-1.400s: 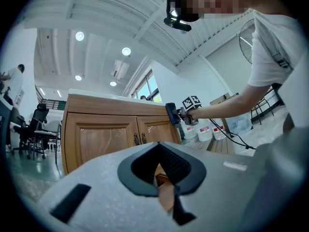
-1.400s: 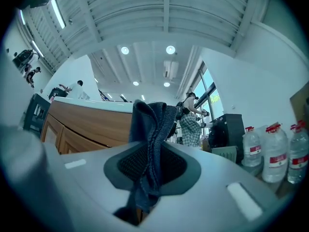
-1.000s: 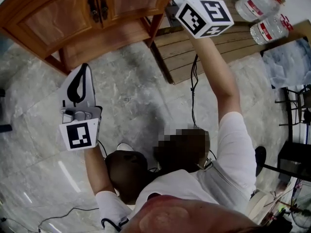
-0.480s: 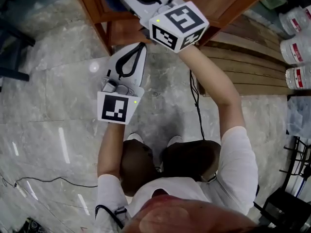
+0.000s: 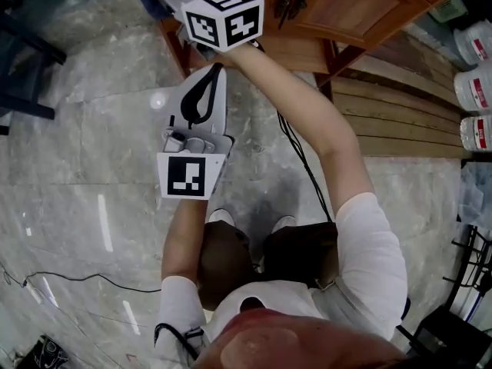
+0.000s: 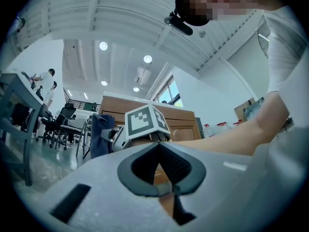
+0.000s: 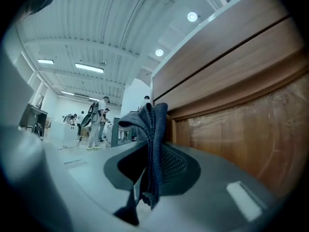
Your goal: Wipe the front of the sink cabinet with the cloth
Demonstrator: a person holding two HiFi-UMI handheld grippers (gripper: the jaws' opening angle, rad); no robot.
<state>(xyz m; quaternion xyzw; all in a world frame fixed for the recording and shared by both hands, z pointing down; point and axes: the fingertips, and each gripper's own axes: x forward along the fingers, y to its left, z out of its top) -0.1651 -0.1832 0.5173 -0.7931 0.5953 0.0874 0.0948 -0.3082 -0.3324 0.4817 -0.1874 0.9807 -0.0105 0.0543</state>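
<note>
1. Cloth (image 7: 153, 124): dark blue, folded. It is clamped between the jaws of the right hand-held gripper and hangs out past them in loose folds. It is judged to be soft, light and limp. It is best held by a bunched fold, as here, so that a free flap is left to press flat on the wood. Contact with the cabinet cannot be confirmed.
2. Right hand-held gripper (image 7: 153, 151): closed on the cloth and raised to the left corner of the cabinet, close beside the wood.
3. Left hand-held gripper (image 6: 157, 148): jaws brought together at the tips with nothing held between them. It is kept low over the marble floor (image 5: 92, 144), under the right forearm and away from the cabinet.
4. Sink cabinet (image 5: 346, 6): brown wood with panelled doors and dark handles. The front is smooth and rigid, so it is judged to take firm wiping pressure.
5. Water bottles (image 5: 477, 44): stood at the far right, well apart from the work.
</note>
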